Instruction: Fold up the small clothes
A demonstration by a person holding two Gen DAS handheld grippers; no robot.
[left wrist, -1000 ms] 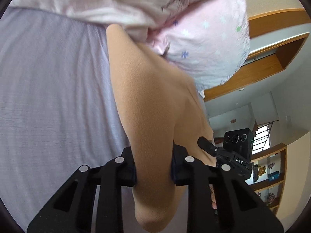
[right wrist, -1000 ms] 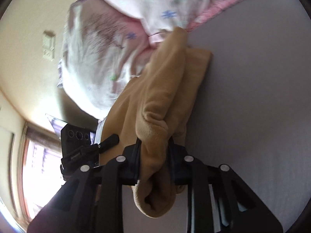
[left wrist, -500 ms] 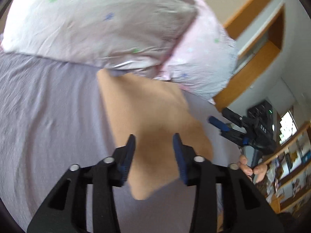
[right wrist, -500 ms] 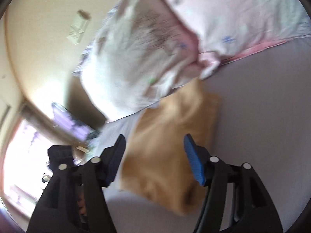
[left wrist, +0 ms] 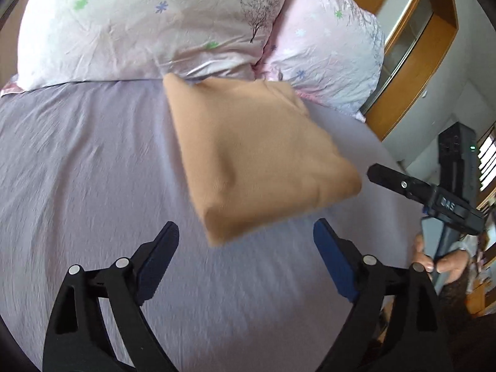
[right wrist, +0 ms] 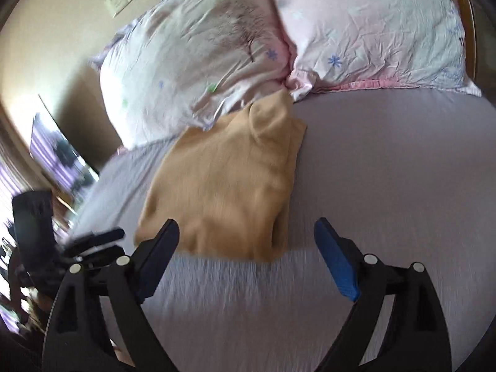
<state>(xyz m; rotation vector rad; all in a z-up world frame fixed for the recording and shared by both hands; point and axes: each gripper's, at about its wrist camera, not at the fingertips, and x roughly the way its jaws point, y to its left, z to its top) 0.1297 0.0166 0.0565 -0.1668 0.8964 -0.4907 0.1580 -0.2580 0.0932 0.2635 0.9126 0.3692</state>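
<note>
The left gripper [left wrist: 245, 241] is hovering with its jaws spread wide, its blue pads [left wrist: 333, 260] gripping nothing. The right gripper [right wrist: 247, 241] is posed the same way, jaws wide apart and empty. In the left wrist view, the right gripper [left wrist: 403, 183] is showing at the right edge, lying to the right of the left gripper, with the person's right hand [left wrist: 440, 260] wrapping fingers around its handle. In the right wrist view, the left gripper [right wrist: 93, 241] is appearing blurred at the lower left.
</note>
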